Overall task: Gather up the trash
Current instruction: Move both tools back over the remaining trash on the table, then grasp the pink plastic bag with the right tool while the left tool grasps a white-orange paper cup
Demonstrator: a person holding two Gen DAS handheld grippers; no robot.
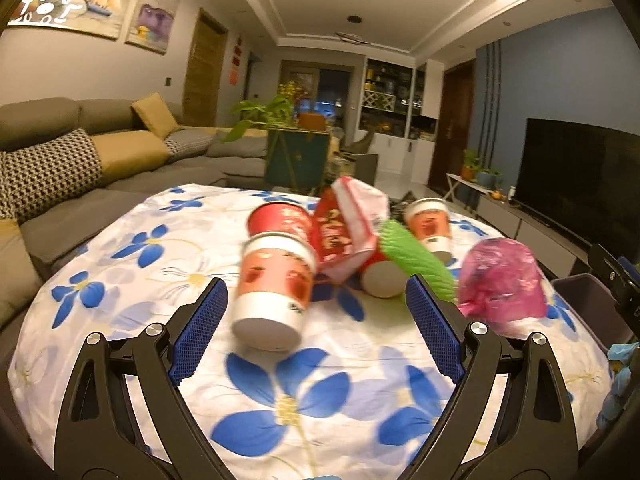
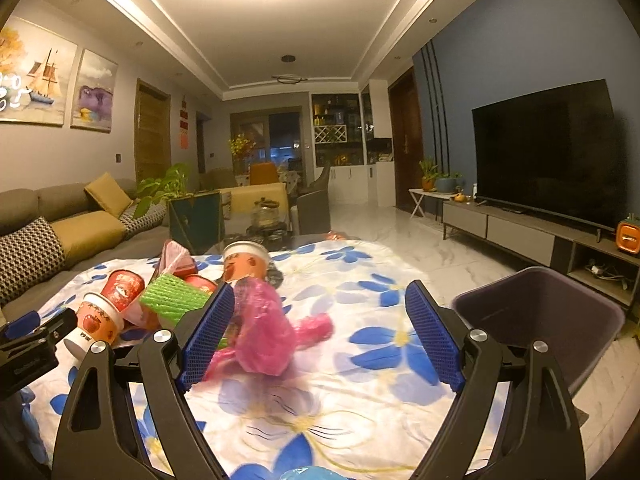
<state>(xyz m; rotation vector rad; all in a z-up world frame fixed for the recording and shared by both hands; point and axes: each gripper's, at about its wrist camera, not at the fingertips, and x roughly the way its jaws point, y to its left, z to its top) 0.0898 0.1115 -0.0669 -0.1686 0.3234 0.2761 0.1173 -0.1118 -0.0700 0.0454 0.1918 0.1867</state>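
Both grippers are held with their blue-padded fingers spread wide and nothing between them. The left gripper (image 1: 316,300) is held low over the floral cloth (image 1: 320,400) covering the tabletop, with a tipped paper cup (image 1: 276,288) lying just beyond its left finger (image 1: 198,332), base toward the camera. The right gripper (image 2: 320,312) is held over the same cloth, and a crumpled pink bag (image 2: 264,328) is seen just beside its left finger, resting on the cloth. Behind the pink bag, the trash is heaped together: a green foam net (image 2: 172,298), a red cup (image 1: 280,220), a red-and-white packet (image 1: 352,216) and another cup (image 1: 428,224) standing at the far side. A dark bin (image 2: 540,320) is seen to the right of the pink bag, off the tabletop's edge.
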